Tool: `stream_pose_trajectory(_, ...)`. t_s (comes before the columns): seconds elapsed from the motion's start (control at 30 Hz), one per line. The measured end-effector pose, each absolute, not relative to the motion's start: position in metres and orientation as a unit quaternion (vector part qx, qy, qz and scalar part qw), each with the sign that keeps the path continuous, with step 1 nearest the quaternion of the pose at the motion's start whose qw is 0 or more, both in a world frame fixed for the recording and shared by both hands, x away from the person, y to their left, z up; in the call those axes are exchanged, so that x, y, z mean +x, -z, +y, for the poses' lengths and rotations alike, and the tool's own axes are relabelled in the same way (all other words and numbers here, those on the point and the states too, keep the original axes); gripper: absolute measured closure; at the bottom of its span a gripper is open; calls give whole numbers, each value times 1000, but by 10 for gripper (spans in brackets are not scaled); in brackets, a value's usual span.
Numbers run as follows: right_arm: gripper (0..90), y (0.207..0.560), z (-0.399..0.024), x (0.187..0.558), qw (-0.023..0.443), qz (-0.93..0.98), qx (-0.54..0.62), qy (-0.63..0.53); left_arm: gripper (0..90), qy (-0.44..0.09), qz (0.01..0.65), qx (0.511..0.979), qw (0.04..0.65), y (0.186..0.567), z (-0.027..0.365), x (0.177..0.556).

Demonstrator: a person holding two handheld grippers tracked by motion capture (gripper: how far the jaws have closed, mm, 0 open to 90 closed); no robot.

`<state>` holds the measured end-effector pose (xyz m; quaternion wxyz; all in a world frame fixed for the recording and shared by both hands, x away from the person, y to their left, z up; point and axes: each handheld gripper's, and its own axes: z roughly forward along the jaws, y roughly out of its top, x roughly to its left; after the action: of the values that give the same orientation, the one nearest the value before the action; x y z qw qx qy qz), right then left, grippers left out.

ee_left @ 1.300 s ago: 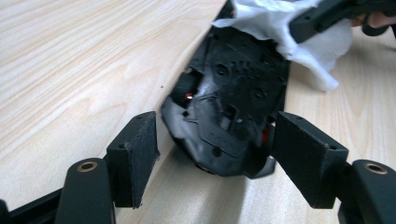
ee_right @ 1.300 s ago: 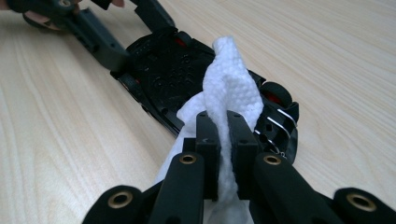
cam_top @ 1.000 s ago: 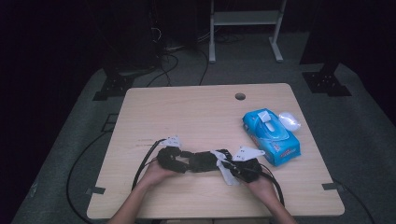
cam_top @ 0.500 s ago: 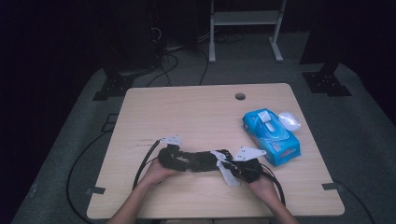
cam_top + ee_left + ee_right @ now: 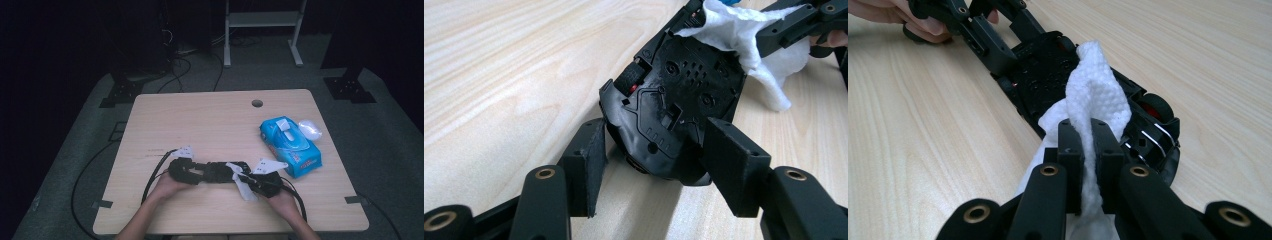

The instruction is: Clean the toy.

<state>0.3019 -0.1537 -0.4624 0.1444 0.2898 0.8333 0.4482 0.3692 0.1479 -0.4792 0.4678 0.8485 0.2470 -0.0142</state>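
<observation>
A black toy car [image 5: 674, 100] lies upside down on the wooden table [image 5: 200, 125], near its front edge. My left gripper [image 5: 659, 155] has its jaws on either side of one end of the car; they have just been closing, and the pads [image 5: 729, 160] now touch the body. My right gripper [image 5: 1087, 145] is shut on a white wipe [image 5: 1095, 95] draped over the car's underside [image 5: 1043, 75]. In the high view the left gripper [image 5: 200, 172] and right gripper [image 5: 243, 179] face each other across the car [image 5: 215, 171].
A blue pack of wipes [image 5: 290, 145] lies at the table's right, with a clear crumpled wrapper [image 5: 310, 129] behind it. A cable hole [image 5: 257, 103] sits near the far edge. Cables trail off the front from both grippers.
</observation>
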Motion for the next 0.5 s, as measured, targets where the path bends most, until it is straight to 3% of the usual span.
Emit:
stream_pose_trajectory(0.27,849,462,-154,301,142,834,288,-449,450,-2,241,851,466,478,146,367)
stream_pose_trajectory(0.5,850,463,-155,303,138,835,285,-451,408,34,259,848,461,479,147,375)
